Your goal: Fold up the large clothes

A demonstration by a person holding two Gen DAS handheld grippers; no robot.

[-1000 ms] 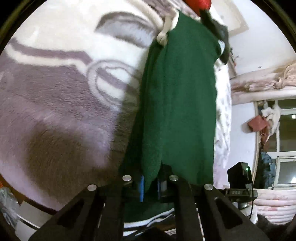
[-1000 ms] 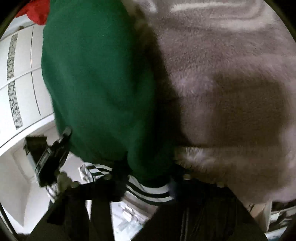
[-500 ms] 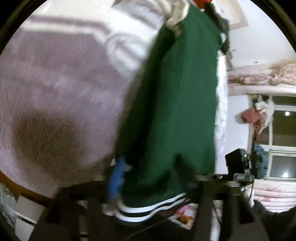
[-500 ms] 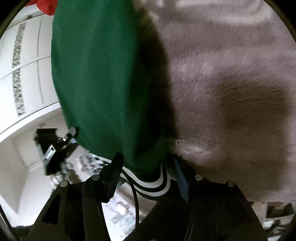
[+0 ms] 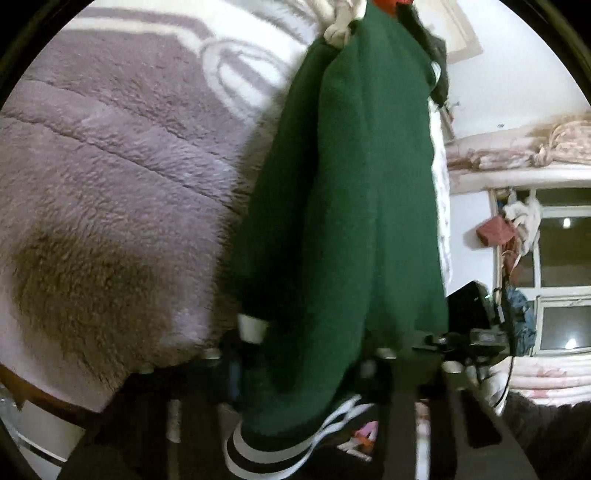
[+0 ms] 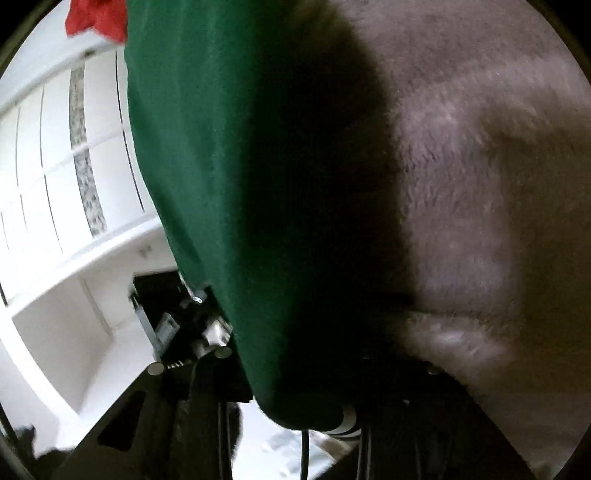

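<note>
A large dark green fleece garment [image 5: 347, 206] with a black-and-white striped hem [image 5: 280, 443] stretches away from me over a lilac plush blanket [image 5: 110, 177]. My left gripper [image 5: 299, 369] is shut on the garment's hem end, which bunches over the fingers and hides the tips. In the right wrist view the same green garment [image 6: 229, 177] fills the middle. My right gripper [image 6: 325, 373] is shut on its edge, with a white cuff [image 6: 345, 419] showing at the bottom. The cloth is lifted off the blanket [image 6: 480, 155] at my end.
A red cloth [image 6: 98, 18] and dark clothes [image 5: 436, 62] lie at the far end. A white wardrobe [image 6: 55, 155] stands to the left in the right wrist view. A window [image 5: 557, 266] and hanging clothes are at the right. Each wrist view shows the other gripper's black body [image 5: 476, 332].
Both grippers have lifted and drawn the hem end up. The garment now hangs closer and drapes further over the fingers. The striped hem has slid below the left gripper.
</note>
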